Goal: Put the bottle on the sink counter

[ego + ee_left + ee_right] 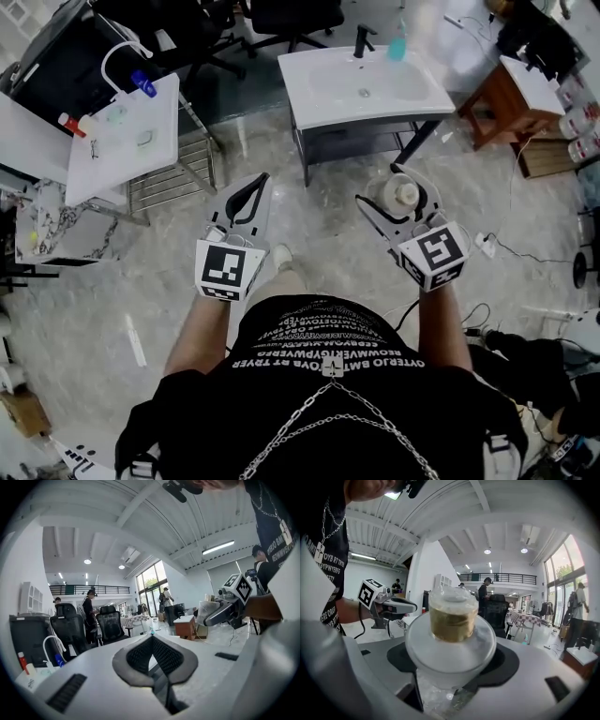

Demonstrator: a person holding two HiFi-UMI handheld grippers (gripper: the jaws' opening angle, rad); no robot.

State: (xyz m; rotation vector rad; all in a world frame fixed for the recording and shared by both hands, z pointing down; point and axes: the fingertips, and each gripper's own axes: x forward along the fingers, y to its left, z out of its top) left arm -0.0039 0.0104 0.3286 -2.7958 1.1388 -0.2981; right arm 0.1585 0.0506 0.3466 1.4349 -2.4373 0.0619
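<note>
Eyes on the bottle (pixel 451 620): frosted body, gold collar, clear cap, standing upright and clamped around its body, just below the shoulder, by the right tongs (pixel 396 199). Those tongs are spread wide, but only because the bottle fills them, with both pads pressing on its sides. From the head view it hangs in the air over the marble floor (pixel 309 216), out in front of the person and well short of its target. The left tongs (pixel 153 641) travel alongside with nothing in them, pads closed tip to tip, just riding along at about the same height. Up ahead sits the sink desk (pixel 298 70), white, with a dark faucet (pixel 363 41) at the back and a teal bottle (pixel 398 44) standing beside it; another white desk (pixel 141 112) is off to the left and is not the one wanted. So this reads as the carry: the pick-up is done and the set-down has not begun. What the next move seems to call for is closing the gap to the sink desk, choosing a flat strip of its top away from the basin, the faucet and the teal bottle, lowering the bottle level onto its base, and only then letting the right tongs spread off it.
</note>
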